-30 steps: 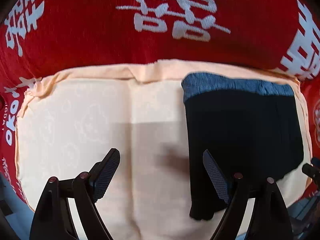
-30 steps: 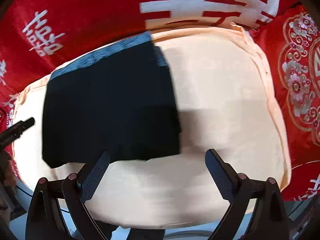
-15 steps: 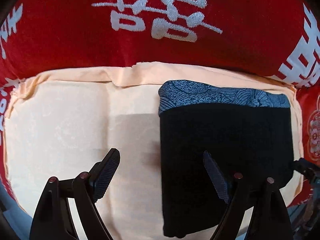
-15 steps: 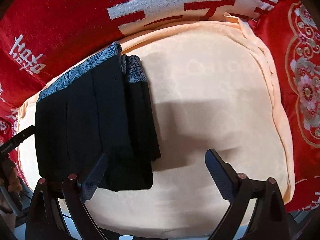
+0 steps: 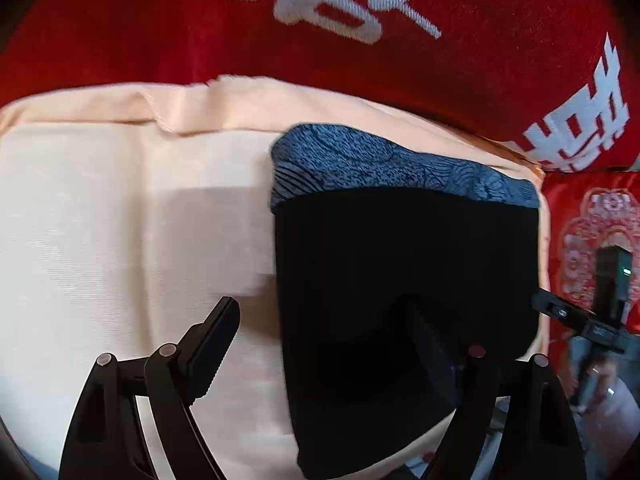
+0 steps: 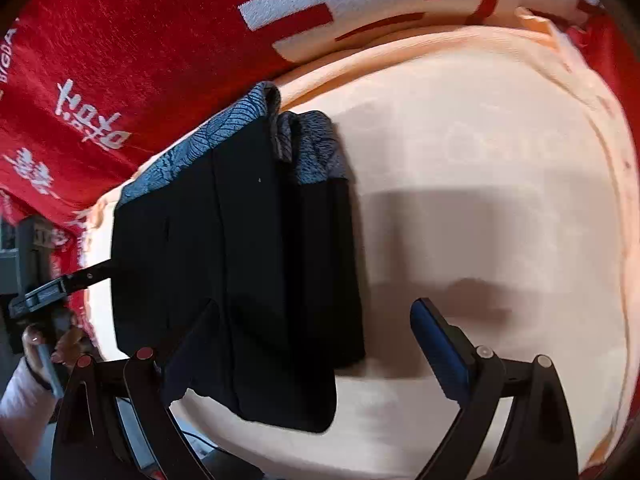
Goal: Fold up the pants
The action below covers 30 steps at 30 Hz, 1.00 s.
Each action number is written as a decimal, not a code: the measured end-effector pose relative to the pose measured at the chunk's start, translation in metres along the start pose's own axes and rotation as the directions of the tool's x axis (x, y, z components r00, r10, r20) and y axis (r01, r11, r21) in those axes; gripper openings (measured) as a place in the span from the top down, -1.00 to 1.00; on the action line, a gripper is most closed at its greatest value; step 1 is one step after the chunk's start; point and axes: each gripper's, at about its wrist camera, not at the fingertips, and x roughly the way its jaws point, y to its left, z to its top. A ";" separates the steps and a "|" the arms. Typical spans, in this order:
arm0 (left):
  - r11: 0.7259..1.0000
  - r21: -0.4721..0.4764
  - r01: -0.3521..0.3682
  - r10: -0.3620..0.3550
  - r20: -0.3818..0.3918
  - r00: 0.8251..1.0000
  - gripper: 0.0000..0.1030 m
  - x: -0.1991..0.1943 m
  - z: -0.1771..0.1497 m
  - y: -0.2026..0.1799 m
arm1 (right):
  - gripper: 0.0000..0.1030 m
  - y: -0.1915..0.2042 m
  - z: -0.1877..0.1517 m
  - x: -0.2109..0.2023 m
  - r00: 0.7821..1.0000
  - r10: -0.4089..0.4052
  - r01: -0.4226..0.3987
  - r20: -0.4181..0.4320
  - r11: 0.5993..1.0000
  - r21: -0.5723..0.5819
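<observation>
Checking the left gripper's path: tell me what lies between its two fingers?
The pants' left edge and bare peach cloth beside it. The left gripper hangs open above; left wrist view shows it.

Bright overhead light, hard shadows — fisheye-bent, dark-cornered edges.

Bare peach cushion (image 6: 500, 208) right of the folded pants (image 6: 240, 264); red blanket (image 6: 132, 40) banked close behind.

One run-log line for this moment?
pants: folded, on peach cushion | left tongs: open, empty | right tongs: open, empty
</observation>
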 end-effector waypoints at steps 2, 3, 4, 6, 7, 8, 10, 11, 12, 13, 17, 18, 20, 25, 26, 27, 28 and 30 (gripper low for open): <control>0.999 0.001 0.035 -0.035 -0.021 0.999 -0.67 0.006 0.003 0.002 | -0.89 -0.003 0.005 0.007 0.999 0.035 -0.035 -0.016 0.999 -0.010; 0.998 0.004 0.056 -0.056 -0.029 0.998 -0.67 0.010 0.004 0.003 | -0.89 -0.005 0.007 0.011 0.998 0.061 -0.061 -0.025 0.998 -0.014; 0.998 0.007 0.067 -0.067 -0.034 0.997 -0.67 0.012 0.003 0.002 | -0.89 -0.006 0.008 0.014 0.996 0.084 -0.085 -0.031 0.996 -0.015; 0.996 0.019 0.090 -0.089 -0.042 0.995 -0.77 0.018 0.005 0.000 | -0.89 -0.010 0.012 0.022 0.988 0.149 -0.150 -0.046 0.989 -0.016; 0.995 0.025 0.096 -0.095 -0.045 0.994 -0.86 0.020 0.005 -0.002 | -0.89 -0.011 0.013 0.025 0.984 0.170 -0.171 -0.049 0.985 -0.018; 0.995 0.029 0.091 -0.090 -0.045 0.995 -0.92 0.025 0.005 -0.004 | -0.89 -0.013 0.016 0.030 0.976 0.209 -0.211 -0.057 0.977 -0.021; 0.994 0.038 0.106 -0.104 -0.048 0.993 -0.92 0.035 0.007 -0.009 | -0.89 -0.011 0.021 0.040 0.959 0.272 -0.274 -0.076 0.961 -0.020; 0.993 0.041 0.111 -0.109 -0.041 0.993 -0.92 0.038 0.007 -0.011 | -0.89 -0.010 0.023 0.045 0.948 0.307 -0.309 -0.087 0.951 -0.021; 0.992 0.045 0.116 -0.114 -0.033 0.993 -0.92 0.040 0.007 -0.013 | -0.90 -0.008 0.026 0.050 0.942 0.322 -0.327 -0.095 0.944 -0.034; 0.991 0.049 0.121 -0.120 -0.028 0.992 -0.92 0.041 0.007 -0.015 | -0.90 -0.007 0.027 0.052 0.939 0.329 -0.334 -0.097 0.941 -0.045; 0.991 0.033 0.132 -0.131 -0.022 0.991 -0.96 0.049 0.008 -0.018 | -0.90 -0.012 0.037 0.054 0.919 0.387 -0.389 -0.075 0.921 -0.013; 0.992 0.031 0.122 -0.122 -0.011 0.992 -0.96 0.050 0.008 -0.020 | -0.87 -0.015 0.038 0.055 0.914 0.400 -0.400 -0.067 0.916 0.024; 0.994 0.039 0.099 -0.100 0.023 0.995 -0.84 0.045 0.004 -0.027 | -0.56 -0.018 0.038 0.053 0.926 0.373 -0.369 -0.059 0.927 0.071; 0.995 0.095 0.038 -0.047 0.089 0.995 -0.44 0.028 -0.008 -0.048 | -0.11 -0.011 0.033 0.045 0.937 0.346 -0.342 -0.054 0.937 0.080; 0.995 0.094 0.030 -0.040 0.099 0.994 -0.36 0.023 -0.010 -0.051 | -0.06 -0.007 0.032 0.042 0.939 0.341 -0.337 -0.048 0.939 0.073; 0.995 0.092 0.027 -0.037 0.104 0.994 -0.31 0.019 -0.012 -0.051 | -0.01 -0.004 0.031 0.039 0.940 0.340 -0.336 -0.044 0.939 0.068; 0.996 0.089 0.025 -0.035 0.110 0.993 -0.30 0.016 -0.013 -0.052 | 0.01 -0.005 0.030 0.036 0.938 0.343 -0.340 -0.041 0.938 0.066; 0.996 0.078 0.030 -0.039 0.109 0.993 -0.30 0.009 -0.018 -0.052 | 0.06 -0.005 0.027 0.028 0.929 0.369 -0.365 -0.036 0.928 0.077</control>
